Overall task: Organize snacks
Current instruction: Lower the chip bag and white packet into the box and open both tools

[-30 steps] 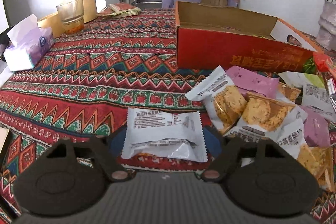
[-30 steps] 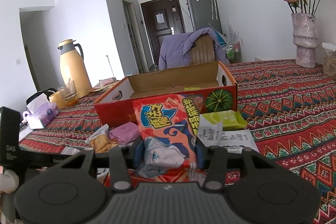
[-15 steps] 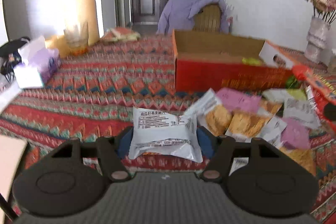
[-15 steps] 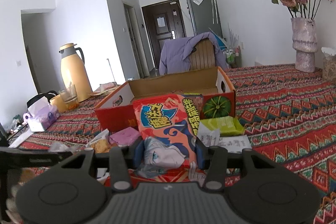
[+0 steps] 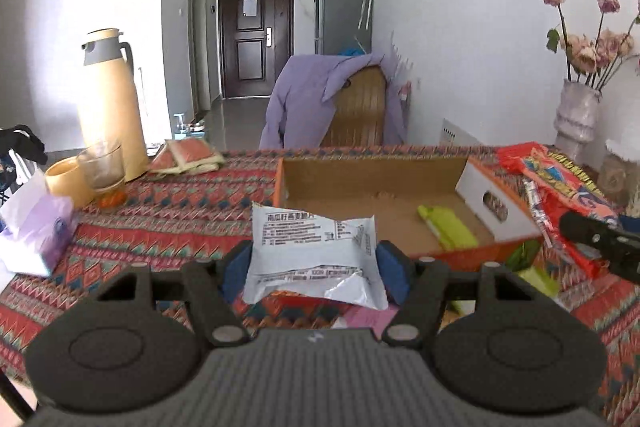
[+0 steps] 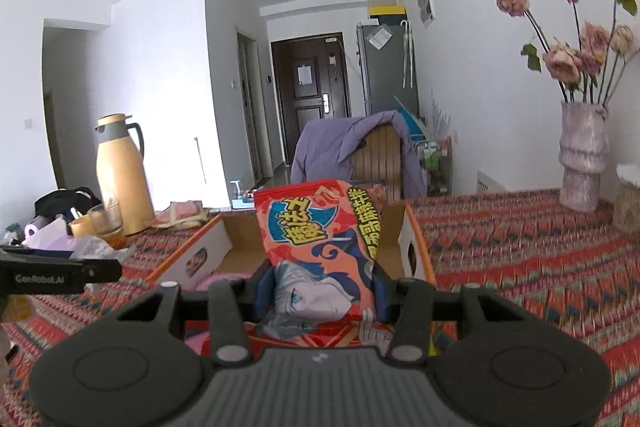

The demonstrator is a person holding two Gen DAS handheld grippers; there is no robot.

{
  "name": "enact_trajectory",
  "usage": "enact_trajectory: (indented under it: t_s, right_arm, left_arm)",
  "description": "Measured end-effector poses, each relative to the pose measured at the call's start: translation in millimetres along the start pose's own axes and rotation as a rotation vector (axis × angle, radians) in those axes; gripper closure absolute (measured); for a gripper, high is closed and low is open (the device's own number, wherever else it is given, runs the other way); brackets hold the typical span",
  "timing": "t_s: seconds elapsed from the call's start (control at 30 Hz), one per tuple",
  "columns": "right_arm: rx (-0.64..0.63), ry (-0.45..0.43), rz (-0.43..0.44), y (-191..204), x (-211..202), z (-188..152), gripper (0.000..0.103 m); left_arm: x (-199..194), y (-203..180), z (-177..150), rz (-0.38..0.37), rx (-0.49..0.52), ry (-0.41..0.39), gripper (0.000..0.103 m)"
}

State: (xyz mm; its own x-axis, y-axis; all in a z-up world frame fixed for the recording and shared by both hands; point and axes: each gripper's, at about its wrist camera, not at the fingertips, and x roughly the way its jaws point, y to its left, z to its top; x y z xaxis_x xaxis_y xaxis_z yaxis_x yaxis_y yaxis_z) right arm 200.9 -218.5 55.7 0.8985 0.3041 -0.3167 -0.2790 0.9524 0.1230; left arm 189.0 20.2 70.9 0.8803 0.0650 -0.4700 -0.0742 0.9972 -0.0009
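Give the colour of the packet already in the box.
Lime green; clearest in the left wrist view.

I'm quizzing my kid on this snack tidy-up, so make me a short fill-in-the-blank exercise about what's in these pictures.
1. The left hand-held gripper holds a ____ snack packet.
2. The right hand-held gripper holds a ____ snack bag.
3. Inside the cardboard box lies a ____ packet.

Missing words: white; red; green
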Motion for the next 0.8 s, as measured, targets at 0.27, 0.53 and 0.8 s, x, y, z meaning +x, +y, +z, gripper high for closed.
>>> enact_trajectory:
  t_s: [0.27, 0.53, 0.8]
  right_arm:
    - [0.008, 0.002, -0.017, -8, 55, 28, 0.056]
    - [0.029, 0.047, -0.047, -17, 116, 39, 0.056]
    - [0.049, 0.110, -0.059, -24, 168, 22, 0.056]
  left_arm:
    - [44, -17, 30, -0.006, -0.019, -0.003, 0.035]
    - [98, -21, 50, 0.004, -0.067, 0.015, 0.035]
    - [152, -22, 46, 0.012, -0.076, 0.078, 0.035]
